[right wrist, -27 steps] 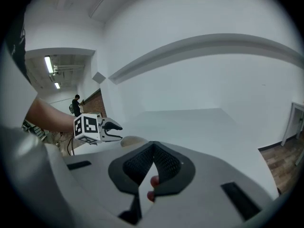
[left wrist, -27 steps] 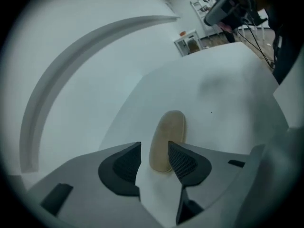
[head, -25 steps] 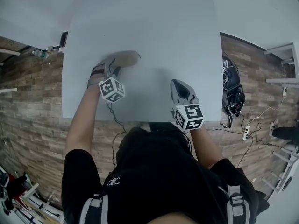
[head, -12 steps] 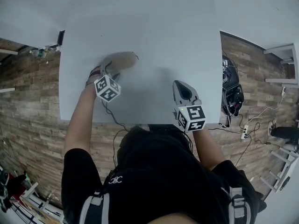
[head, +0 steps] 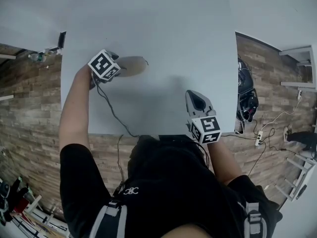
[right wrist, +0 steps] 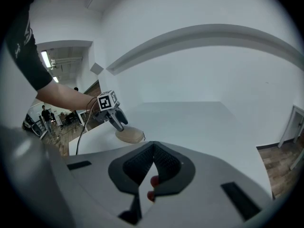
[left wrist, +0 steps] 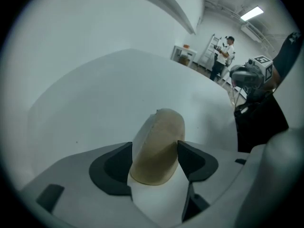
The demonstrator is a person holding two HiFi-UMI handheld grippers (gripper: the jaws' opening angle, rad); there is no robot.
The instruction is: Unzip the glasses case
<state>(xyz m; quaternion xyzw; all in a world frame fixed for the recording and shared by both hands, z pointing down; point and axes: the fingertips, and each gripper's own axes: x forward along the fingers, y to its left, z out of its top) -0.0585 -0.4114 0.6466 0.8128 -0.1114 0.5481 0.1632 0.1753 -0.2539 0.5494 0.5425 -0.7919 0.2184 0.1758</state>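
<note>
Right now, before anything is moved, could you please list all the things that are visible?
table: one, white, centre of the head view.
glasses case: one, tan, on the table's left part.
floor: brown wood pattern, around the table.
cables: several, white and dark, on the floor at right.
bystander: one, far background of the left gripper view.
left gripper: one, grey, jaws have just been opening, glasses case between them.
right gripper: one, grey, shut, empty, above the table's near right edge.
</note>
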